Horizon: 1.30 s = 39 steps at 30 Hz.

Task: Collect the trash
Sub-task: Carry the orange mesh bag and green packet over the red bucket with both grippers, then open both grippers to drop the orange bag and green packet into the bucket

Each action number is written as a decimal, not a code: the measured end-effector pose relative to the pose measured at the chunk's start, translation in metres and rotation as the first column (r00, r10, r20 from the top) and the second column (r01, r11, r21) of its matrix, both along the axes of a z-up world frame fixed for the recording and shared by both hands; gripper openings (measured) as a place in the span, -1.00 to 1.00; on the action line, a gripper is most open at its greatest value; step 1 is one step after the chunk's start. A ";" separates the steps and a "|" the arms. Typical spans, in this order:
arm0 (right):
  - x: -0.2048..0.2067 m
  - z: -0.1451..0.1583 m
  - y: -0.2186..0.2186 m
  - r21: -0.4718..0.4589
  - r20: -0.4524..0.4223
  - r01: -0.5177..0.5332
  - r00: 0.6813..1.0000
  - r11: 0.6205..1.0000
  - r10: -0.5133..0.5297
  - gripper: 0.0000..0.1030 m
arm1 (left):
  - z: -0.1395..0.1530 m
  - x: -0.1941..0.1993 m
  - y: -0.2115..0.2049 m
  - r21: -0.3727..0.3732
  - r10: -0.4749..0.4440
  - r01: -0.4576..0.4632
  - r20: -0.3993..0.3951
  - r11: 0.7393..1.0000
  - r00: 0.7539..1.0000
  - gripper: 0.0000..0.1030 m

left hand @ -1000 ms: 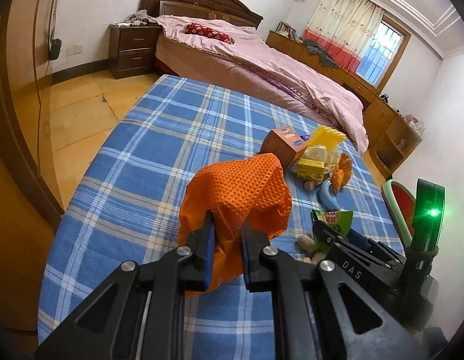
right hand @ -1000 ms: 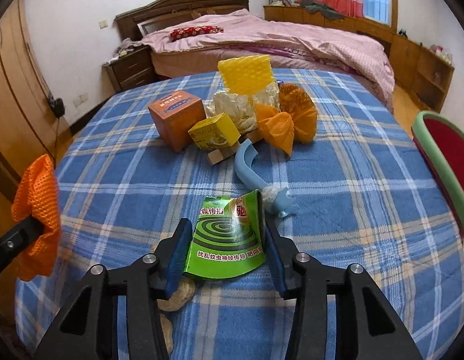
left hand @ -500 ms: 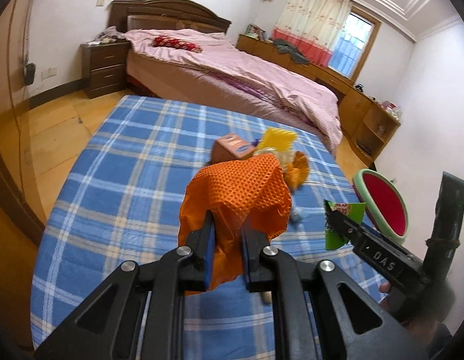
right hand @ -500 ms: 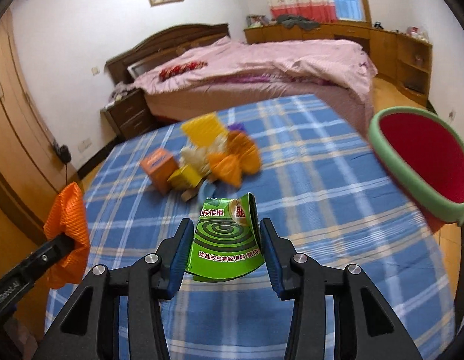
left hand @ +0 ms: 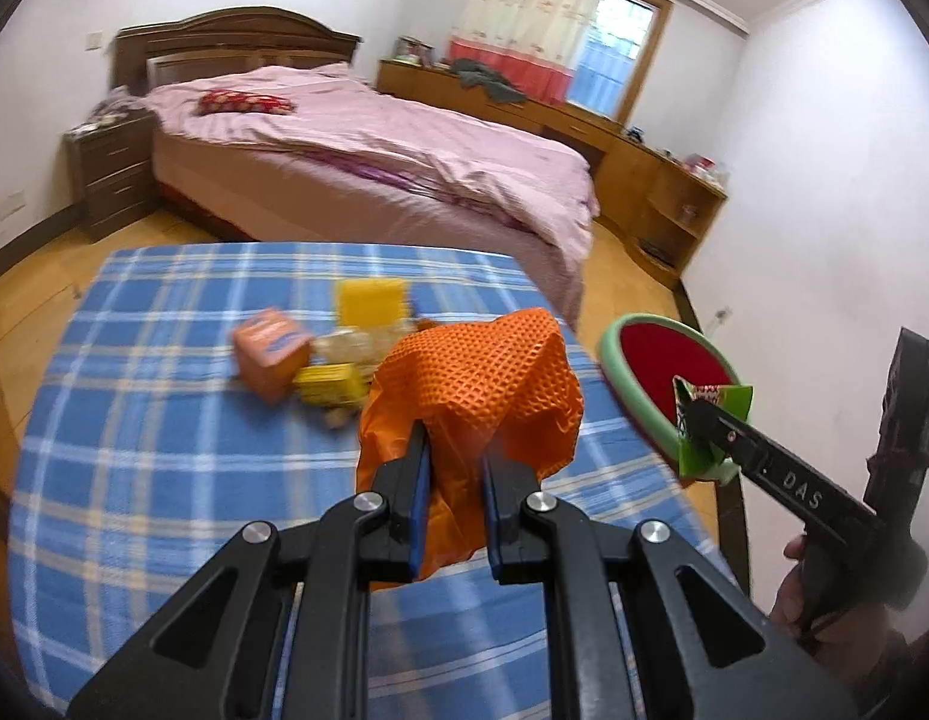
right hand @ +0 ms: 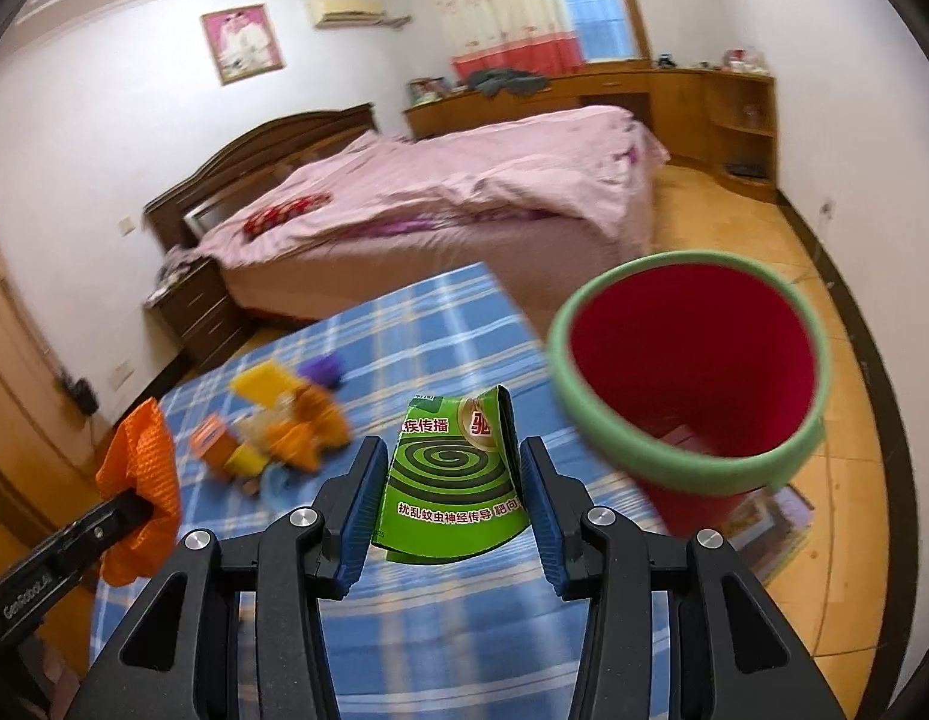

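Our right gripper [right hand: 452, 480] squeezes the green wrapper [right hand: 449, 483] in the air, near the red bin [right hand: 692, 420]. We should get right over the hole before letting go. Our left gripper [left hand: 455, 480] holds tight the orange net [left hand: 476, 384].

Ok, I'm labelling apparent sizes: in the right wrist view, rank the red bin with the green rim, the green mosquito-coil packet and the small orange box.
1. Red bin with green rim, largest.
2. Green mosquito-coil packet; held near the camera, so it looks enlarged.
3. Small orange box, blurred and farther off.
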State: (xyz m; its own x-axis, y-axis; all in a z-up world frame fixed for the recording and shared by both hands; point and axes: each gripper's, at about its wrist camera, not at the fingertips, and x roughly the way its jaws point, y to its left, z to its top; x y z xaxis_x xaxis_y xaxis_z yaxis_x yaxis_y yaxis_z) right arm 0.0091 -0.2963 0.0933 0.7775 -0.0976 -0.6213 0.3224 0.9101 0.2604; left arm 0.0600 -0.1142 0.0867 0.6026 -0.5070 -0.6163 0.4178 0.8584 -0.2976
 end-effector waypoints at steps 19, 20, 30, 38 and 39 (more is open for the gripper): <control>-0.017 -0.031 -0.135 0.041 -0.076 0.196 0.978 0.980 -0.193 -0.09 | -0.011 0.028 -0.182 0.072 -0.237 0.239 -0.030 0.968 0.971 -0.73; -0.017 -0.034 -0.140 0.039 -0.079 0.200 0.977 0.979 -0.196 -0.09 | -0.013 0.030 -0.189 0.072 -0.244 0.245 -0.034 0.967 0.969 -0.73; -0.016 -0.053 -0.165 0.040 -0.083 0.212 0.975 0.977 -0.208 -0.07 | -0.041 0.054 -0.253 0.089 -0.272 0.279 -0.083 0.956 0.959 -0.73; -0.012 -0.056 -0.173 0.080 -0.072 0.189 0.980 0.979 -0.183 -0.02 | -0.052 0.062 -0.264 0.086 -0.292 0.299 -0.094 0.950 0.952 -0.30; -0.012 -0.056 -0.173 0.084 -0.069 0.189 0.981 0.978 -0.183 -0.02 | -0.052 0.062 -0.265 0.084 -0.294 0.301 -0.090 0.950 0.952 -0.26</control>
State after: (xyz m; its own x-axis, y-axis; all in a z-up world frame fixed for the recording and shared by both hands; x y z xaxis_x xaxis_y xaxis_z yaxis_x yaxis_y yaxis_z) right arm -0.0029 -0.4692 0.0372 0.7119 -0.1787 -0.6792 0.5013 0.8065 0.3133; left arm 0.1220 -0.3793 0.0351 0.3833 -0.5926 -0.7085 0.6381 0.7245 -0.2608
